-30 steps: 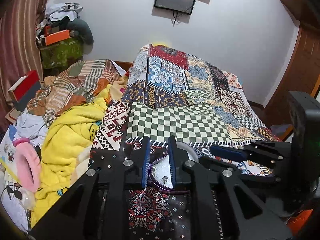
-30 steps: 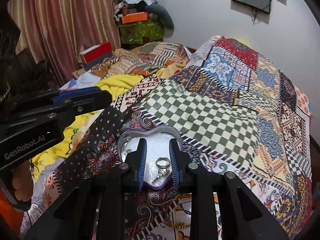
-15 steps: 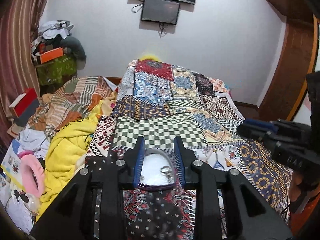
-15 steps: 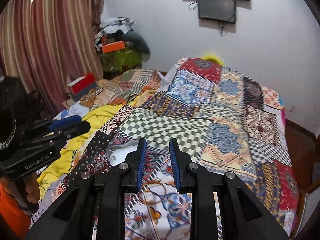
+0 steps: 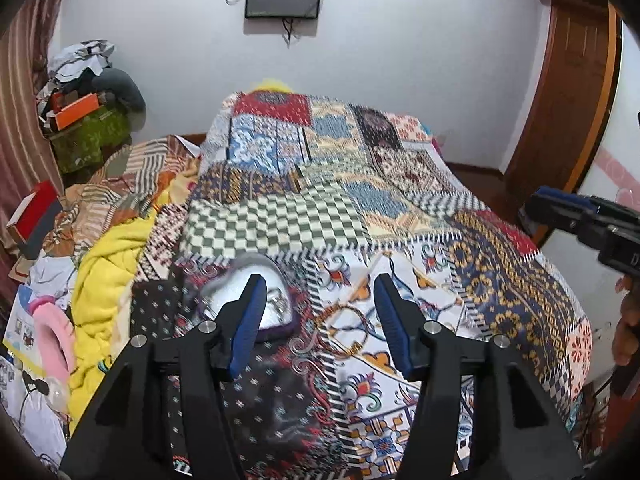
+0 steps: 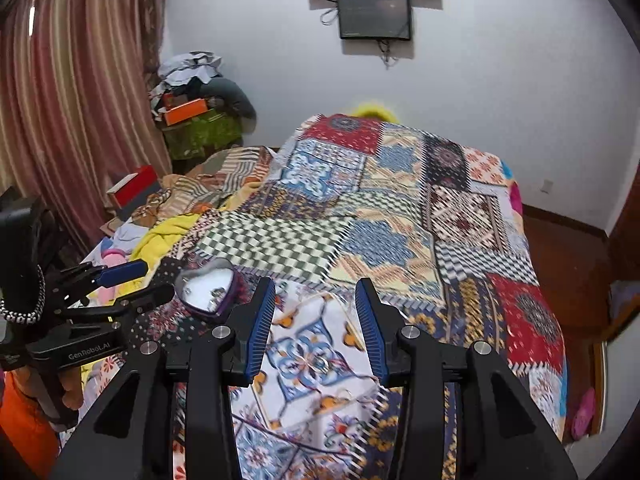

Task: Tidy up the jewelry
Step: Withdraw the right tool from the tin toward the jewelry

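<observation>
Heart-shaped box: lies open on the patchwork quilt, just ahead of your left gripper's left finger, small jewelry pieces inside. Left gripper: released, jaws wide, empty, above the quilt. Right gripper: released, empty; the box sits ahead to its left.

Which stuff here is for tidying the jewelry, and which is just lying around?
For the job:
heart-shaped box
rings in the box
left gripper, open
right gripper, open

Just lying about:
yellow blanket
orange box
red box
pink thing
</observation>
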The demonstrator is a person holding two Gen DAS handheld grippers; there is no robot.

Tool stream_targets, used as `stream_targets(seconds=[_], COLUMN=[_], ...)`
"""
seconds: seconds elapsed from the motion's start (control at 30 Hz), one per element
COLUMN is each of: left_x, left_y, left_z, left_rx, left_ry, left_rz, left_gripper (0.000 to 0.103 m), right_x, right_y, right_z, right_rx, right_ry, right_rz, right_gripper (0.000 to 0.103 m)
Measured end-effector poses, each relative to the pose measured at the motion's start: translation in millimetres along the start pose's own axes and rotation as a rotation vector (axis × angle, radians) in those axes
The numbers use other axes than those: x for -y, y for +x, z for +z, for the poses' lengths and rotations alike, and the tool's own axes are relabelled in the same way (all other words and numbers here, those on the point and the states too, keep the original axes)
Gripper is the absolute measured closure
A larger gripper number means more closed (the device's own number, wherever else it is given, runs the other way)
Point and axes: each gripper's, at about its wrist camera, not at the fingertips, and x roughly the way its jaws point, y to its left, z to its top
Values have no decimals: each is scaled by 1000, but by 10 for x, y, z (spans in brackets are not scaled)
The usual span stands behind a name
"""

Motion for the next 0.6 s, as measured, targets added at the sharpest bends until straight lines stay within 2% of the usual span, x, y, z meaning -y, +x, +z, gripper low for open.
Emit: stream_targets(seconds=[0.17, 0.37, 0.6], left_x=[159, 281, 248], left_y=[217, 542, 874], left_z=[-144, -360, -584], left_rx=[-74, -177, -274], left_ry=[26, 41, 20], left_rz=[-16, -20, -21], left_gripper=[38, 38, 38], right_x=[164, 312, 411], right_y=[-15, 96, 368], right_z=[-135, -351, -655], right_rx=[-28, -88, -206], right_ry=[28, 55, 72], right_rz=[-20, -29, -23], right_gripper=[65, 65, 65])
